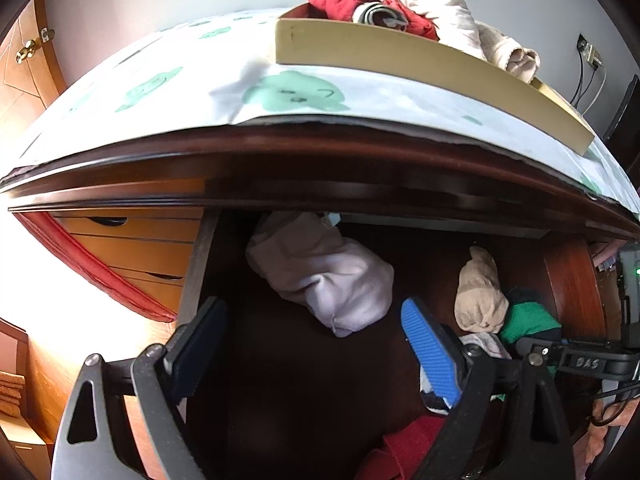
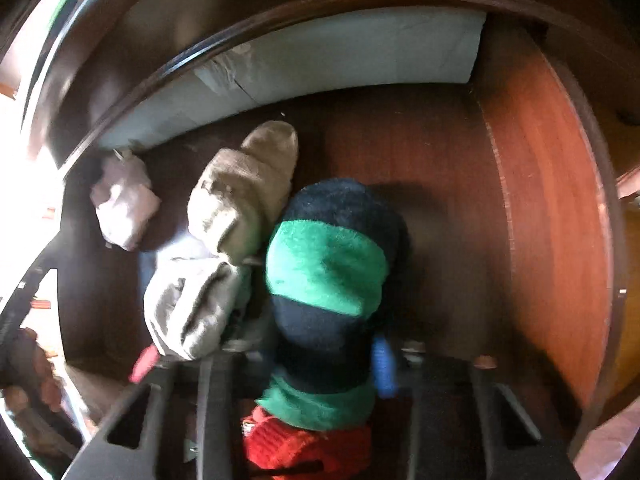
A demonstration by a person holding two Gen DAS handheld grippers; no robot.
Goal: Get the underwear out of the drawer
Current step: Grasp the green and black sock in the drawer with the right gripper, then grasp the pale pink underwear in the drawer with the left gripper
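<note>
While the drawer [image 2: 540,208] stands pulled out, the green-and-navy striped bundle [image 2: 328,276] lies on its dark wooden floor toward the right side, touching a beige rolled bundle [image 2: 244,196] on its left. Right gripper [image 2: 324,364]: jaws closed onto the near end of the striped bundle, with the blue pad [image 2: 384,364] pressed against the bundle's right flank; the opposite pad is hidden behind the fabric. A grey-white bundle [image 2: 192,308] lies below the beige one, just left of the striped bundle, and a red knitted item [image 2: 304,444] sits at the near edge under the gripper. A pale lilac bundle [image 2: 124,204] lies apart at the far left corner, close to the light-coloured back wall [image 2: 320,60] of the drawer.

Left gripper [image 1: 312,344]: jaws spread wide, nothing between them, positioned above the drawer floor. Its blue-padded finger [image 1: 432,352] is near the beige bundle; its dark finger [image 1: 196,348] is by the drawer's left wall. The lilac bundle lies beyond the open jaws without touching them.

Above the drawer, the dresser top carries a patterned cloth [image 1: 280,92] with green figures. A shallow tan tray [image 1: 420,76] rests on that cloth and holds red and cream garments [image 1: 400,4].
</note>
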